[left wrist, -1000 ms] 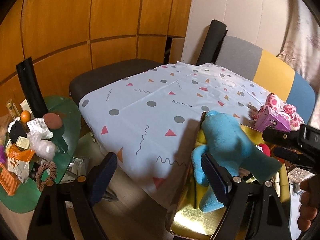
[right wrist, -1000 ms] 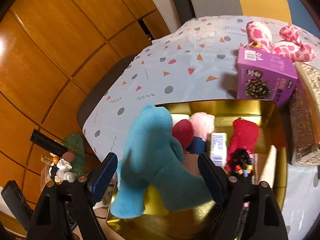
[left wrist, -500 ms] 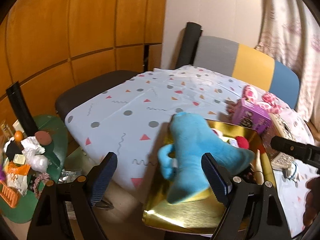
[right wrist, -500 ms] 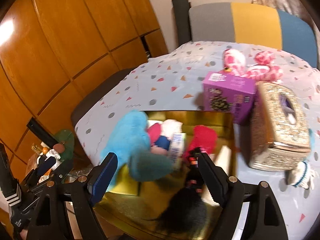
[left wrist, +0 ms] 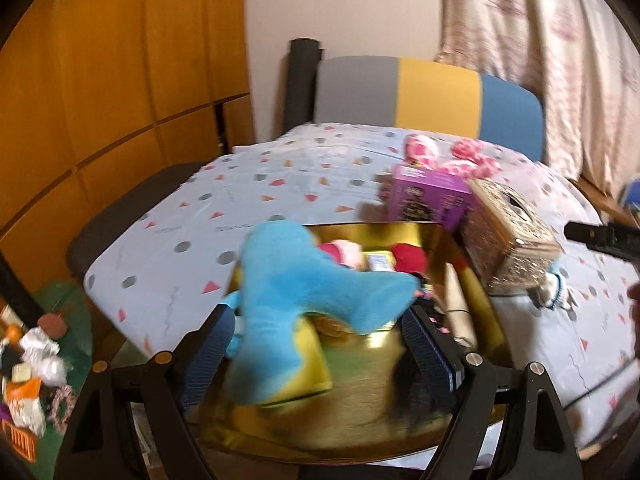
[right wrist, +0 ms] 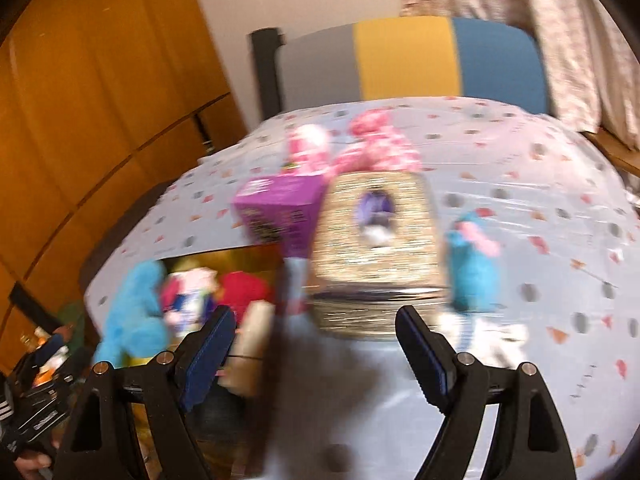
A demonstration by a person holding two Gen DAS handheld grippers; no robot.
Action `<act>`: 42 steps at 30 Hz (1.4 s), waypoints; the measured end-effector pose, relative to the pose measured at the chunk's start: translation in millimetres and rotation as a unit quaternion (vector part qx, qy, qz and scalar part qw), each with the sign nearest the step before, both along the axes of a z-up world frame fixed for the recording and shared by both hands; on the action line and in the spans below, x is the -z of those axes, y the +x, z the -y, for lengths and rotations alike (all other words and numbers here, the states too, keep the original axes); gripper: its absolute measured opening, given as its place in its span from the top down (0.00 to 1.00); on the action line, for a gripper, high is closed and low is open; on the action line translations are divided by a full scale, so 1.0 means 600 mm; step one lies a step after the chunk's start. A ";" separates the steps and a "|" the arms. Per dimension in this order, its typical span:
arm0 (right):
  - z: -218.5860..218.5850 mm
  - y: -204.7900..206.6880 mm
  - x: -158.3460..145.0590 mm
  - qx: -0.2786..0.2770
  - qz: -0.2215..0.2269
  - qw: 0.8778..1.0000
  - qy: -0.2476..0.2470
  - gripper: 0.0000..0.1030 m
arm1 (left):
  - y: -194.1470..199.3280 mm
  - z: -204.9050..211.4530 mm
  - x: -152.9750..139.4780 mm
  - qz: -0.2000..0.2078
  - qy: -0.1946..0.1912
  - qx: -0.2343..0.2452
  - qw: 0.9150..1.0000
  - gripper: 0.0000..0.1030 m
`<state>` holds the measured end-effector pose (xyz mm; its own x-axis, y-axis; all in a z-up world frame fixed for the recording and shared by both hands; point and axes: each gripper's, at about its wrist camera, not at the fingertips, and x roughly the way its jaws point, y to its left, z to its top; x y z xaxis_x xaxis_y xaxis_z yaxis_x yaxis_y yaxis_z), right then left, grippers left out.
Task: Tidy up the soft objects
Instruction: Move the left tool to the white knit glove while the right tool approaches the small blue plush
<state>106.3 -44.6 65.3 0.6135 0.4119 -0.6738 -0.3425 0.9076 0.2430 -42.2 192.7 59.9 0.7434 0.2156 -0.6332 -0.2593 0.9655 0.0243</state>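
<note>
The big blue plush toy [left wrist: 312, 288] lies in the shiny gold tray [left wrist: 480, 320], half over its rim, on the spotty tablecloth [left wrist: 240, 200]. The left gripper [left wrist: 316, 344] is wide open and holds nothing. The right gripper [right wrist: 312, 344] (its picture is blurry) is also wide open, in front of the glittery tissue box [right wrist: 380, 256].

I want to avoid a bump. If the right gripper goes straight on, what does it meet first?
Probably the glittery gold box, which sits centred ahead of the right gripper; blur leaves depth uncertain.
</note>
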 end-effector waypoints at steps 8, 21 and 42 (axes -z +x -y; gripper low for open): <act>0.143 0.036 0.013 0.093 0.008 0.995 -0.033 0.19 | 0.036 0.072 0.006 -0.015 0.010 0.052 0.998 0.16; 0.381 0.080 0.104 0.311 -0.082 0.946 0.040 0.19 | 0.099 0.190 0.025 -0.054 0.016 0.134 0.989 0.16; 0.433 0.067 0.108 0.336 -0.105 0.925 0.145 0.19 | 0.183 0.341 0.090 -0.131 -0.006 0.223 0.966 0.17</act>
<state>146.4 -304.2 0.6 0.6647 0.1677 -0.7280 0.3579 0.7839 0.5074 67.3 -12.1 5.9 0.5747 -0.0991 -0.8123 0.1968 0.9802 0.0197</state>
